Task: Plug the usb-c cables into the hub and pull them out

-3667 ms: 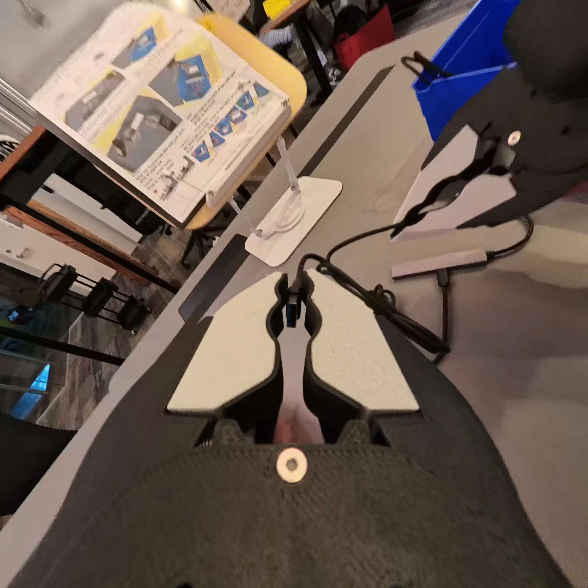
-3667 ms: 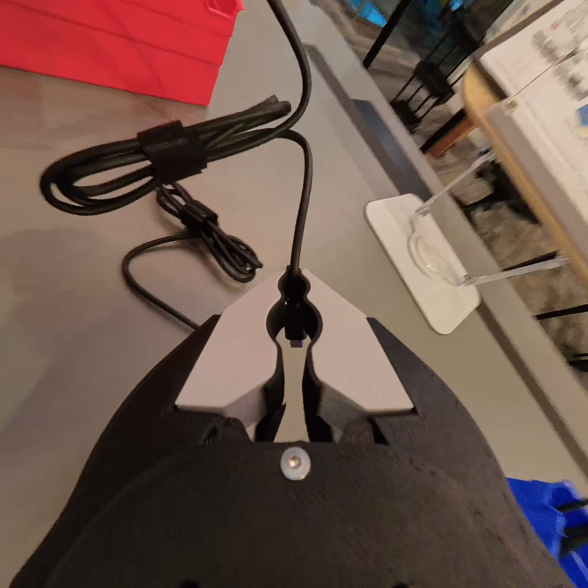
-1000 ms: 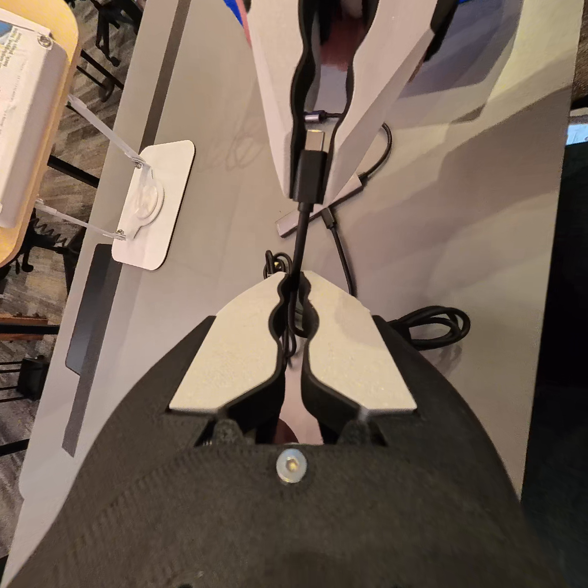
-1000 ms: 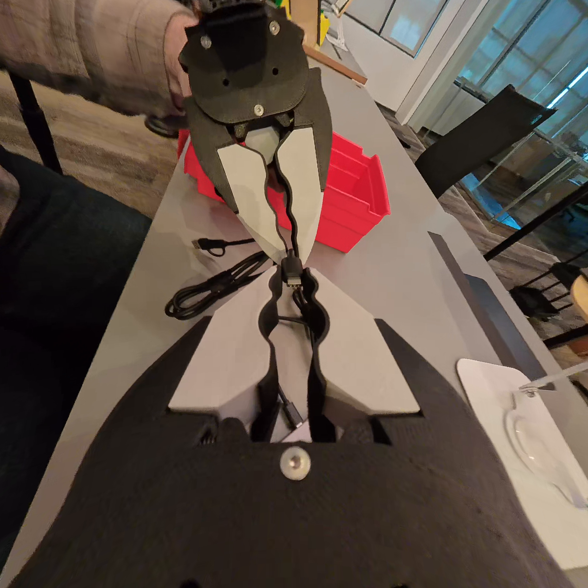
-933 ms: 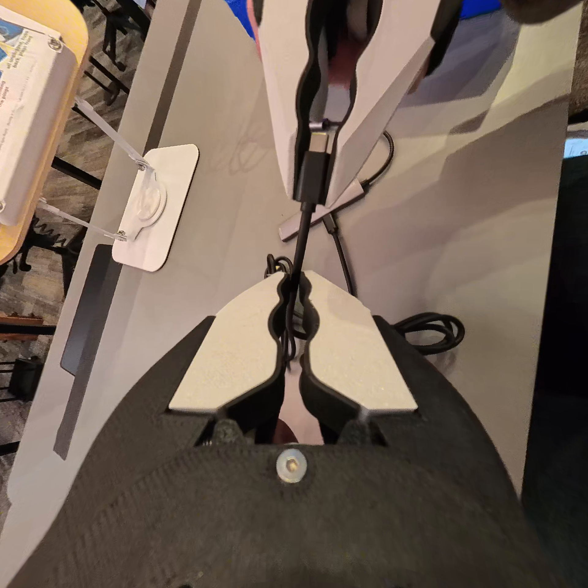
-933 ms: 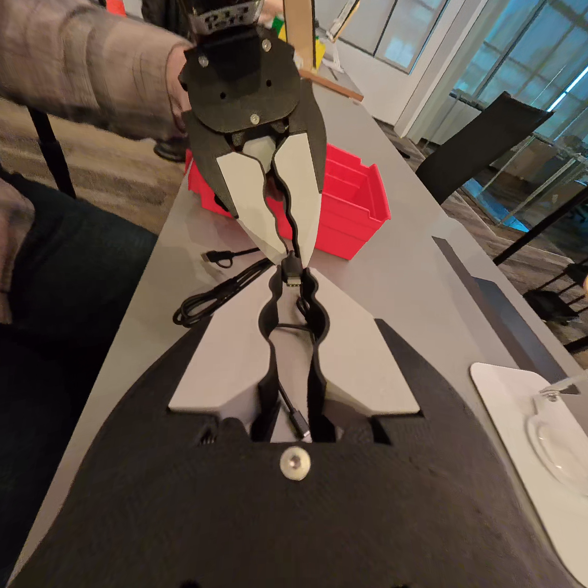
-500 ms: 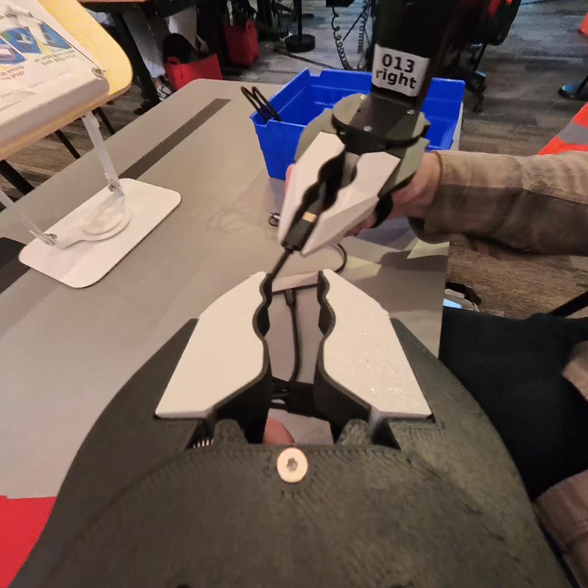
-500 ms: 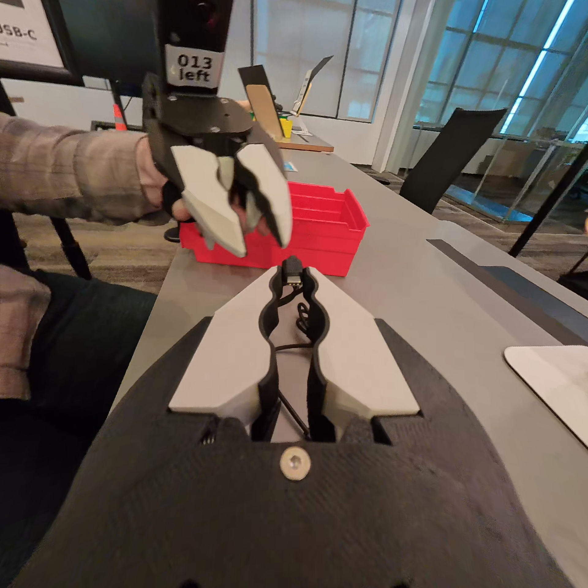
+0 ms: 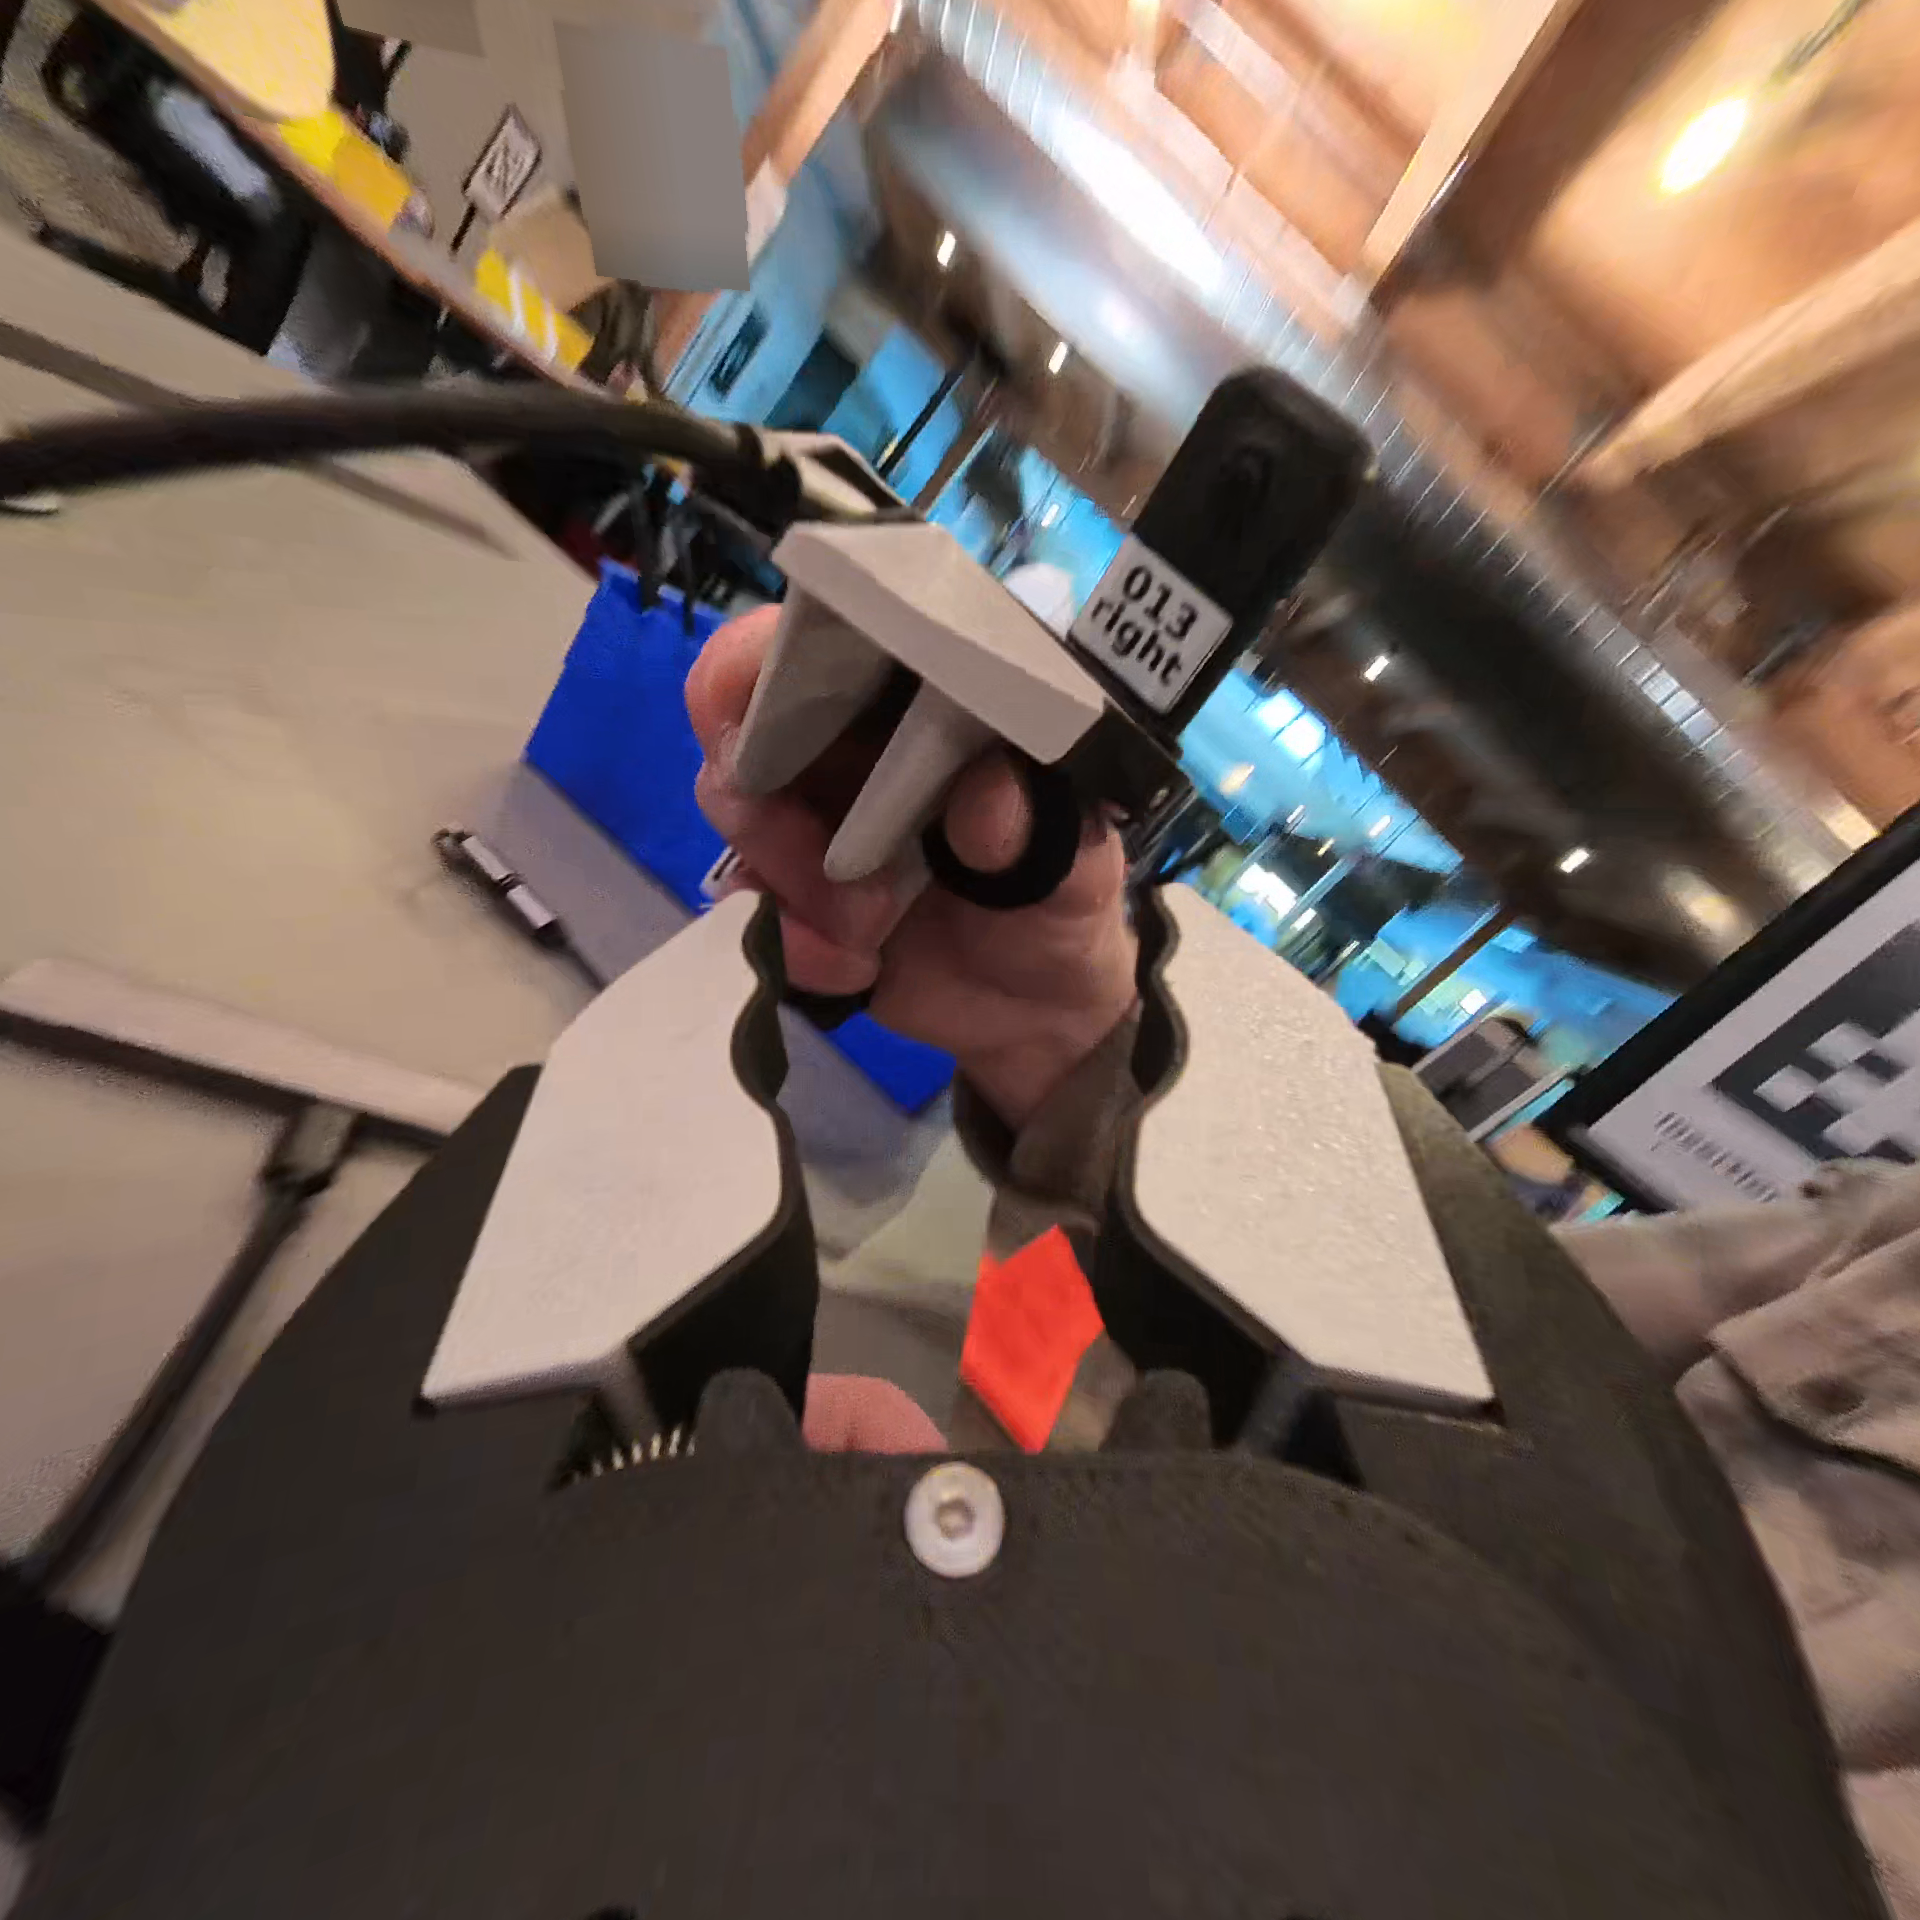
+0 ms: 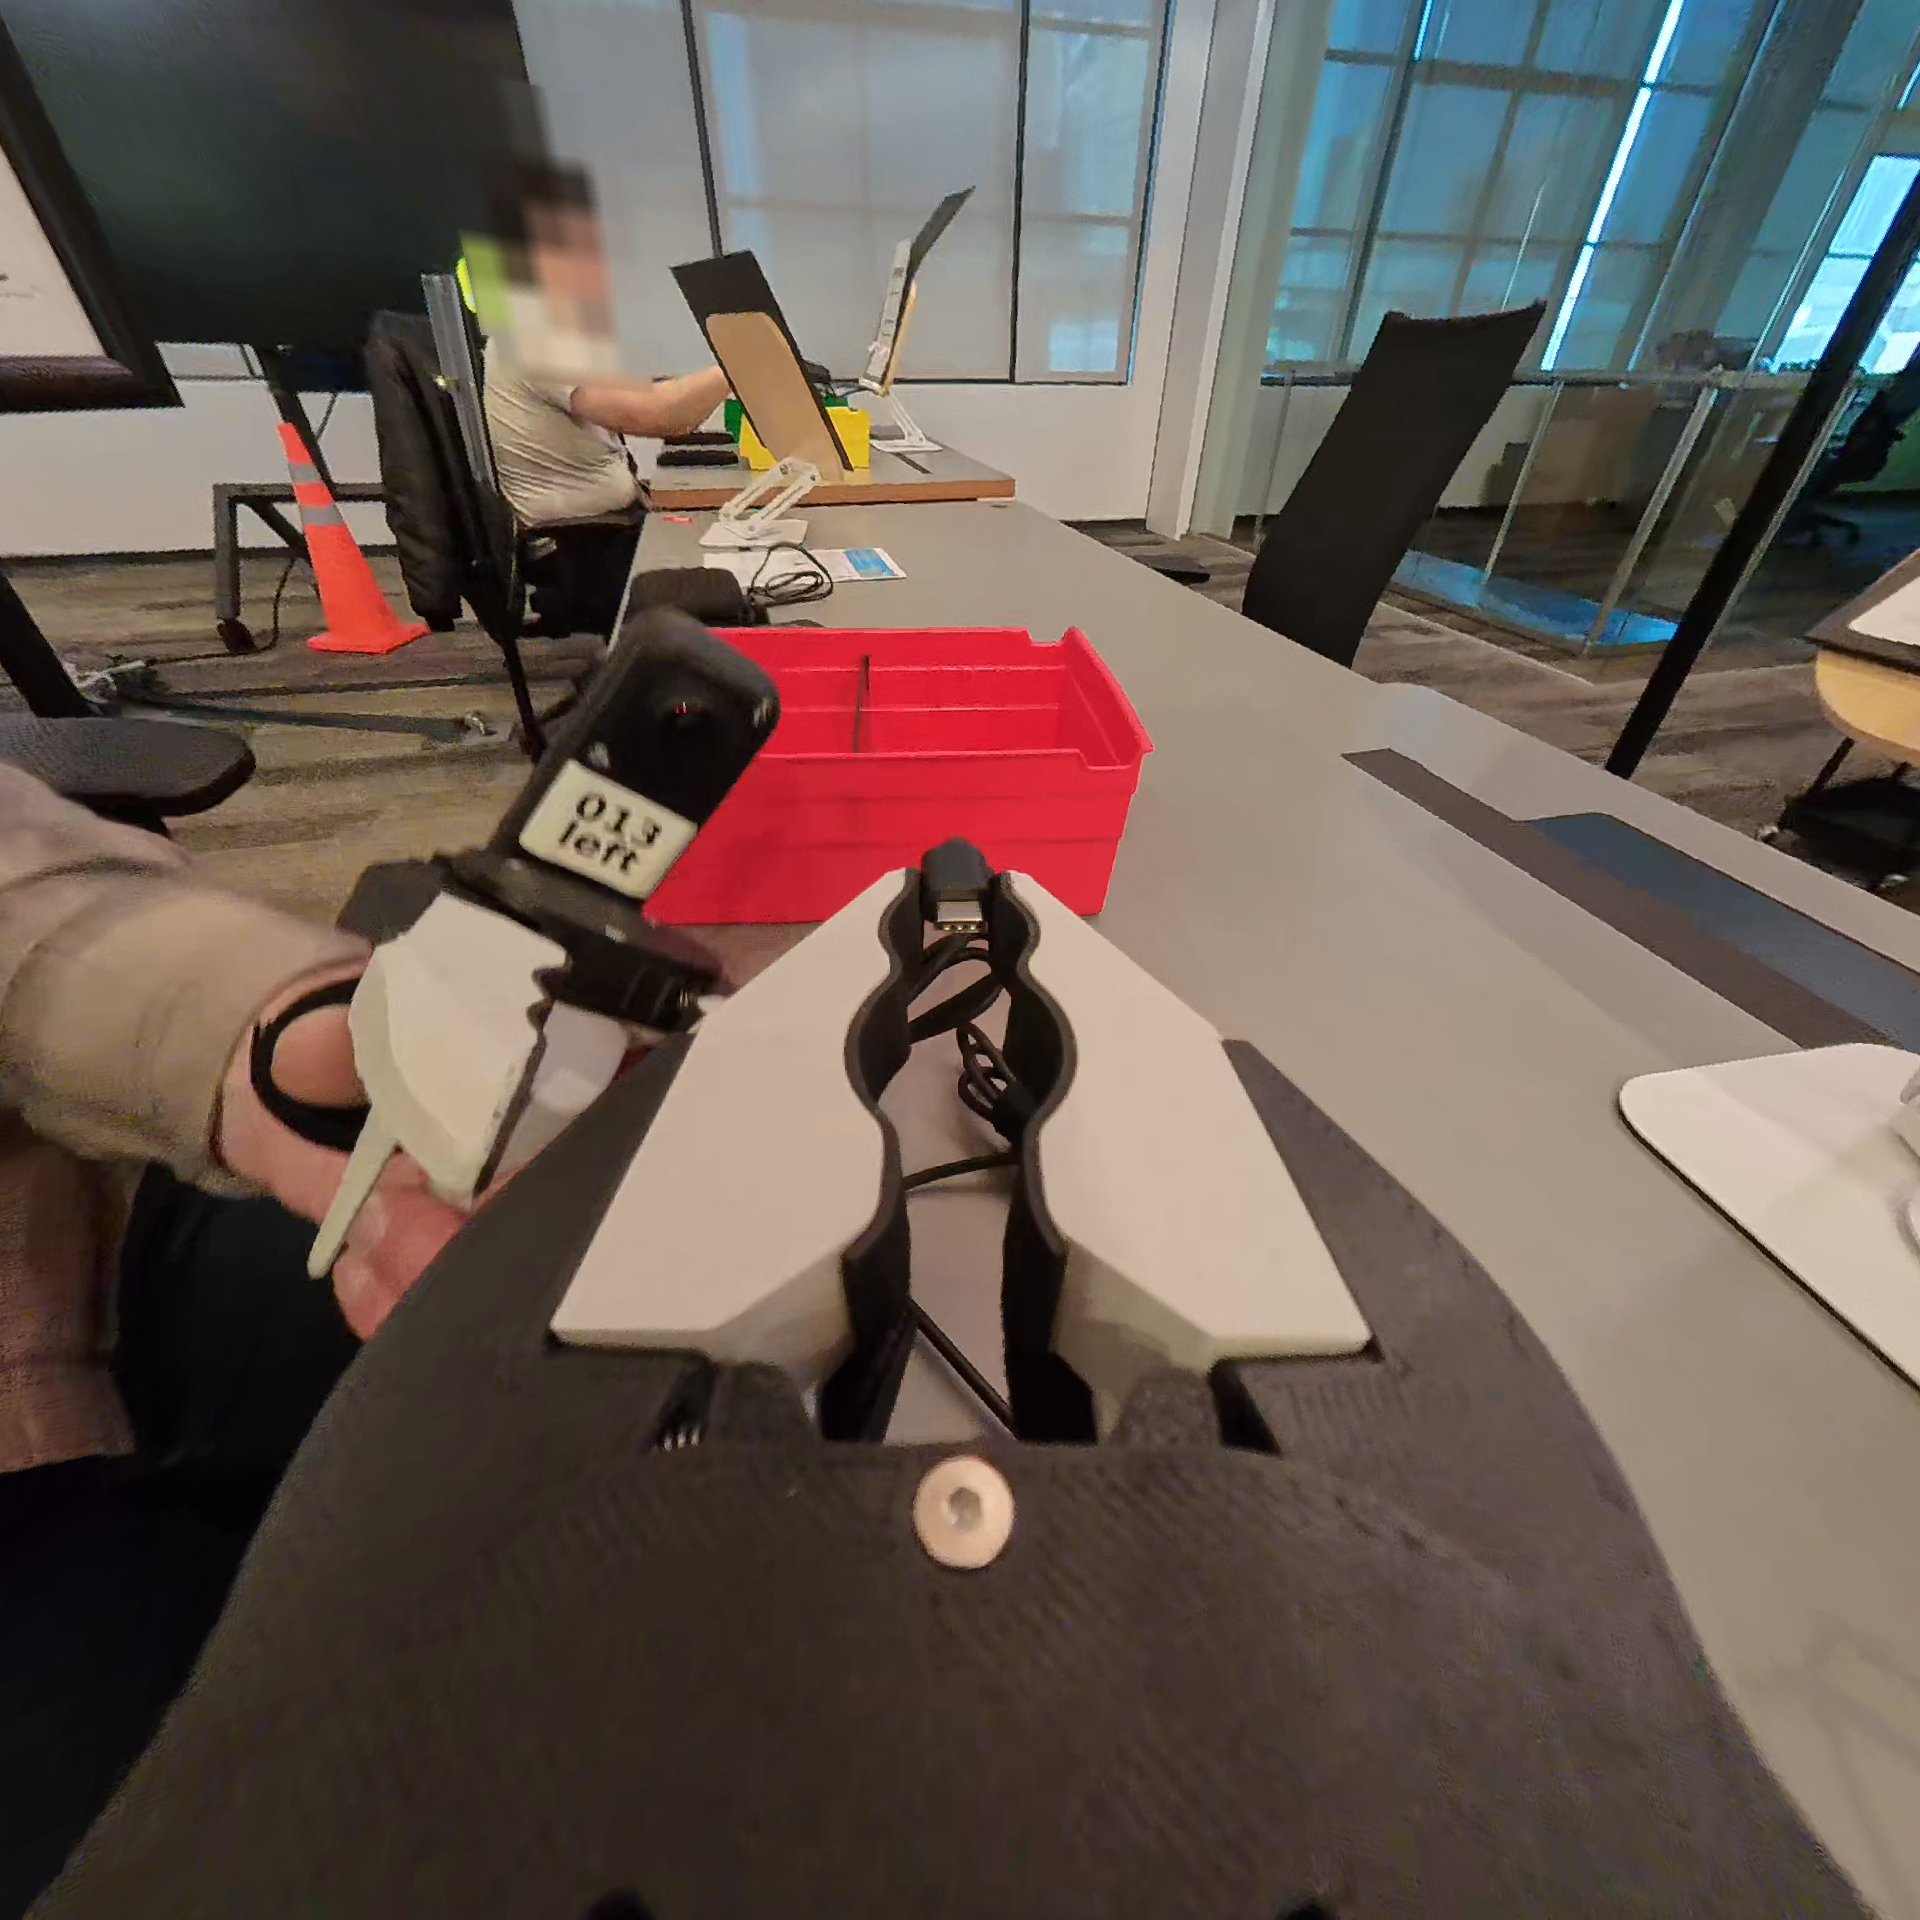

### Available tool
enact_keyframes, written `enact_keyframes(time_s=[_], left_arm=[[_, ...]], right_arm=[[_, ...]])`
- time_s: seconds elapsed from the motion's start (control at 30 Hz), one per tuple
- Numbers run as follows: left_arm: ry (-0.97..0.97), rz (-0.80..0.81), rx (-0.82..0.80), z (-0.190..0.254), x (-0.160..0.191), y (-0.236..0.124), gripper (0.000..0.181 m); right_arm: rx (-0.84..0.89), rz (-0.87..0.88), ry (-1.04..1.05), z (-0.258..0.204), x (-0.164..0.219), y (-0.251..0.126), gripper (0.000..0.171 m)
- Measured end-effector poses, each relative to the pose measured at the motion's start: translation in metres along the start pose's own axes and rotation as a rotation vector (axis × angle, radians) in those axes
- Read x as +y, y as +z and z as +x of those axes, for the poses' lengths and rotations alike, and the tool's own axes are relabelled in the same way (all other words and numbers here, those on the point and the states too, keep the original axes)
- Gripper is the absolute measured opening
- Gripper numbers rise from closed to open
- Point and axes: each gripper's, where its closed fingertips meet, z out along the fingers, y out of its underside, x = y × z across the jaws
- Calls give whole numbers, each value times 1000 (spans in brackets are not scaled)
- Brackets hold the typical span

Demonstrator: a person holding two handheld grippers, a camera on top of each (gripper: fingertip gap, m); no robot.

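While the left wrist view is tilted and blurred, it shows the left gripper (image 9: 951, 914) with jaws spread wide and nothing between them. Straight beyond it is the person's hand (image 9: 935, 935) holding the right gripper (image 9: 805, 499), which blocks most of the grey table (image 9: 208, 727). One black cable (image 9: 364, 426) runs left from that gripper's tip. One blue bin (image 9: 623, 727) sits on the table behind the hand; left of the bin lies a small dark piece (image 9: 499, 883), too blurred to say whether it is the hub. Right wrist view: the right gripper (image 10: 956, 883) is clamped on one black usb-c cable (image 10: 956, 894), held above the table (image 10: 1351, 987), metal plug end facing the camera at the fingertips, the rest of the cable dropping in loops between the fingers. One red bin (image 10: 914, 790) sits on the table just beyond the plug. Left of the red bin, the left gripper (image 10: 416, 1174) points downward, jaw state not readable from this angle. Right of the red bin, near the frame edge, one white stand base (image 10: 1787, 1164). Beyond the red bin, one seated person (image 10: 561, 436) at another desk and one orange cone (image 10: 332, 551).
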Motion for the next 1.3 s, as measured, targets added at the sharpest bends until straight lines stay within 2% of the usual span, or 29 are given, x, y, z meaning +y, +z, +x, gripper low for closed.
enact_keyframes(time_s=[0.17,0.37,0.53,0.67,0.83,1.07,1.3], left_arm=[[-97,140,136,6,-1,14,78],[-76,381,147,-6,-58,2,85],[-8,508,148,-7,-101,-14,90],[43,540,181,0,-121,-17,86],[206,475,170,5,-121,-16,48],[576,102,132,18,-79,2,45],[699,-15,122,22,-65,2,24]], right_arm=[[13,-64,-9,-4,-14,7,9],[-8,-41,58,-12,-32,2,10],[-59,-11,162,-12,-33,-5,9],[-115,28,225,-13,-36,-7,9],[-189,29,273,-18,-37,-14,9],[-271,-30,287,-23,-29,-24,9],[-362,-92,276,-32,-19,-31,10]])
